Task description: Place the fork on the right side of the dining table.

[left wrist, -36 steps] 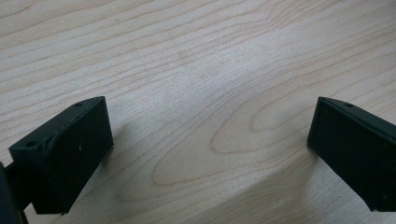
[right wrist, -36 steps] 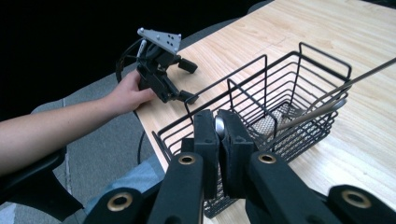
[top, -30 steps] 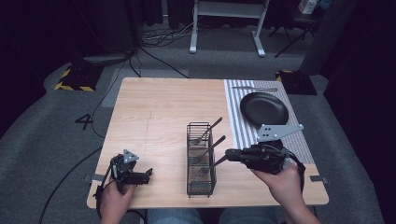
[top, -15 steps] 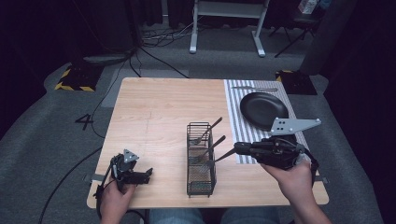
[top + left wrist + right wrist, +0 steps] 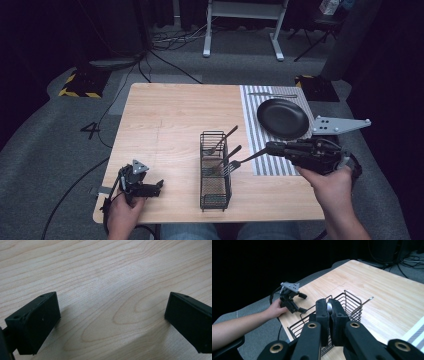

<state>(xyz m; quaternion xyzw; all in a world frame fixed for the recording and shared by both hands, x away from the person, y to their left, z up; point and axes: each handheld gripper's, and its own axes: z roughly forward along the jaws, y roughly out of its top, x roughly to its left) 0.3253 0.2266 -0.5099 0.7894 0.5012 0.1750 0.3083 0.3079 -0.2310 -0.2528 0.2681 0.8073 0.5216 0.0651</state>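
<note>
Metal fork point(image 5: 239, 162) handle hidden in right gripper point(image 5: 270, 147) fingers | tines over basket point(image 5: 215, 197)

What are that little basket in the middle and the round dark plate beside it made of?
The basket looks like thin metal wire with a black coating: you can see through its open grid to the table, which shows pale wood grain, perhaps laminate. The plate is matte black with a soft sheen at the rim; it could be glazed ceramic, coated metal or plastic, the pictures leave that open.
</note>
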